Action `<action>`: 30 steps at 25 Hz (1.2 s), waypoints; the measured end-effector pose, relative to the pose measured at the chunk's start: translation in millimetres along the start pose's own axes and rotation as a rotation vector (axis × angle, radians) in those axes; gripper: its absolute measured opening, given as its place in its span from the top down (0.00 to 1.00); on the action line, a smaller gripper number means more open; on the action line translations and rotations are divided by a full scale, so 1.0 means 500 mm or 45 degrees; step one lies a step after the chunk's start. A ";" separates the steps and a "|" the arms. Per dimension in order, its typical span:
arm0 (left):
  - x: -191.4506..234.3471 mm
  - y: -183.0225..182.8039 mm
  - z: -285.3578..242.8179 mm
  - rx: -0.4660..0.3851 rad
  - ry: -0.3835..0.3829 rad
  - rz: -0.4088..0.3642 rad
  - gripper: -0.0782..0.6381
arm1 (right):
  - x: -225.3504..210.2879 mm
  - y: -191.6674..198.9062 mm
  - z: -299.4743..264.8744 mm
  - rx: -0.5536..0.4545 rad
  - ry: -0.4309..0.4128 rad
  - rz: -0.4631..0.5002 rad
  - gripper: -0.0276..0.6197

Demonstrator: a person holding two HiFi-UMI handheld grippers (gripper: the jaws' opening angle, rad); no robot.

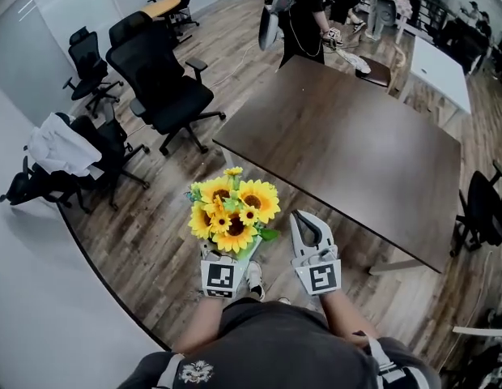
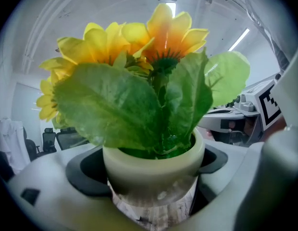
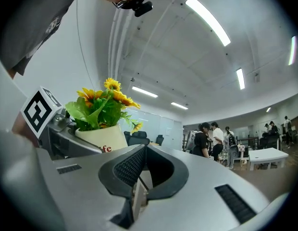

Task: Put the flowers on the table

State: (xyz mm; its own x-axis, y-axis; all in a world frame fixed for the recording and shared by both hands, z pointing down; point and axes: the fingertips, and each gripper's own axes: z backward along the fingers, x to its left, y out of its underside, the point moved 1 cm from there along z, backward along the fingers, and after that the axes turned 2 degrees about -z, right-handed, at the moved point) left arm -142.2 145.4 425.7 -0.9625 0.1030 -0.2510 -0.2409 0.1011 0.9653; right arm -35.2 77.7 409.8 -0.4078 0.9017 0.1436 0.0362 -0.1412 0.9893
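Head view: sunflowers (image 1: 232,209) ride on the left gripper (image 1: 227,258) over the floor, near the dark table (image 1: 348,152) but not on it. The right gripper (image 1: 309,232) is just beside them.
Left gripper view: a white pot (image 2: 154,170) holds the sunflowers, pinched on both sides by the jaws.
Right gripper view: the jaws are pressed together with nothing between them.

- Grippers: two, left gripper (image 1: 227,258) and right gripper (image 3: 144,150).
- Pot (image 2: 154,170): one.
- Flowers (image 1: 233,205): one bunch, about seven yellow heads.
- Dark table (image 1: 348,148): one.
- White table (image 1: 437,67): one.
- Black office chairs (image 1: 162,83): at least six.
- Ceiling light strips (image 3: 206,13): at least five in the right gripper view.
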 end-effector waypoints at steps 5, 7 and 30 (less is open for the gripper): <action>0.044 0.008 -0.098 -0.019 0.107 -0.027 0.15 | -0.044 0.008 -0.084 0.011 0.089 -0.001 0.92; 0.061 0.011 -0.132 -0.027 0.147 -0.032 0.15 | -0.059 0.013 -0.115 0.025 0.125 0.002 0.92; 0.050 -0.003 -0.357 -0.146 0.524 -0.051 0.15 | -0.222 0.052 -0.166 0.114 0.545 0.020 0.92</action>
State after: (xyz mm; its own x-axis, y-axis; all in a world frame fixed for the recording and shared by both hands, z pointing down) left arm -188.0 -28.7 431.2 -0.9160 -0.3044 -0.2612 -0.2693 -0.0160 0.9629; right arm -64.7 -59.8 417.7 -0.7474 0.6462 0.1543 0.1167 -0.1009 0.9880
